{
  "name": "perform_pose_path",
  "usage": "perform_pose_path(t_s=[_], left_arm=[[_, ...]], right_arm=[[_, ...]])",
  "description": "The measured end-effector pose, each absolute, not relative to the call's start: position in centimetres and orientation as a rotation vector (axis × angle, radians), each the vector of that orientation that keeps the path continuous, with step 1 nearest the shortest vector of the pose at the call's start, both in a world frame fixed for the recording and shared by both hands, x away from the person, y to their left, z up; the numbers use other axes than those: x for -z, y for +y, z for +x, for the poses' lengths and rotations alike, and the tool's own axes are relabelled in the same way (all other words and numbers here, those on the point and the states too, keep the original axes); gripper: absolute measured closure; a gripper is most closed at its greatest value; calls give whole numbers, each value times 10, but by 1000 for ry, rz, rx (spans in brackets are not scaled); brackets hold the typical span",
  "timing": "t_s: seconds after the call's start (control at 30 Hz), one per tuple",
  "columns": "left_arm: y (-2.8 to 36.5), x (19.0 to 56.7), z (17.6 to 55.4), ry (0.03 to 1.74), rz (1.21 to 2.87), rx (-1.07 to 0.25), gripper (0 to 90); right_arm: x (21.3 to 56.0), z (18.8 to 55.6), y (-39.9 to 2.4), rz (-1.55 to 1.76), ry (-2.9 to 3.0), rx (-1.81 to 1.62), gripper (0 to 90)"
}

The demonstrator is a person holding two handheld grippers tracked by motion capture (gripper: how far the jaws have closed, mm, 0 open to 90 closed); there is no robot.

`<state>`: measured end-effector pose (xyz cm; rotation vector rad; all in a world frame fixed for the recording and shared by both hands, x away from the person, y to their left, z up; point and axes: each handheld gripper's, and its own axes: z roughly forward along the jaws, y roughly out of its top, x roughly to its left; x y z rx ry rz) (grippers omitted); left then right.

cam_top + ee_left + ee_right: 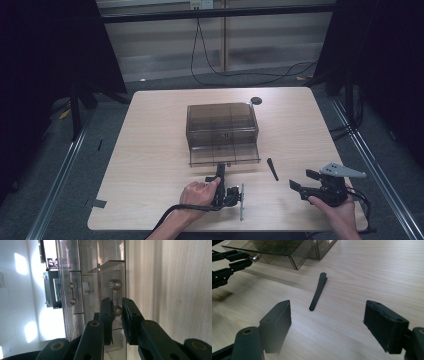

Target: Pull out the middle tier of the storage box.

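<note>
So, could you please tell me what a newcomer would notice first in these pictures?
Probably the smoky transparent drawer box at the table's centre, its bottom drawer pulled out. The left gripper pinches that drawer's metal handle, while a slim black clip lies before the open right gripper.

A recording lab or test bay: a pale wooden table [150, 150] stands on grey carpet between dark curtains [45, 50] and metal floor rails [60, 175], with loose cables [215, 70] trailing behind.
</note>
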<state>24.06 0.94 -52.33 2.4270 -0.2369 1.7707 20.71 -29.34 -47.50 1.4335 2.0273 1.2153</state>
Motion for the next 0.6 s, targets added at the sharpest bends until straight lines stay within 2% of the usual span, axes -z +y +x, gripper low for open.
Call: perform_pose_path(t_s=[0.23, 0.33, 0.43, 0.6], left_arm=[[10, 520, 241, -227, 2432, -1739, 787], [11, 520, 239, -213, 2432, -1726, 742], [11, 519, 239, -200, 2430, -1707, 743], [14, 512, 238, -143, 2401, -1636, 720]], right_arm=[[475, 207, -293, 1437, 2026, -1216, 219], [475, 207, -293, 1434, 2028, -1218, 218], [475, 207, -293, 1433, 2026, -1223, 218], [475, 207, -293, 1433, 2025, -1223, 218]])
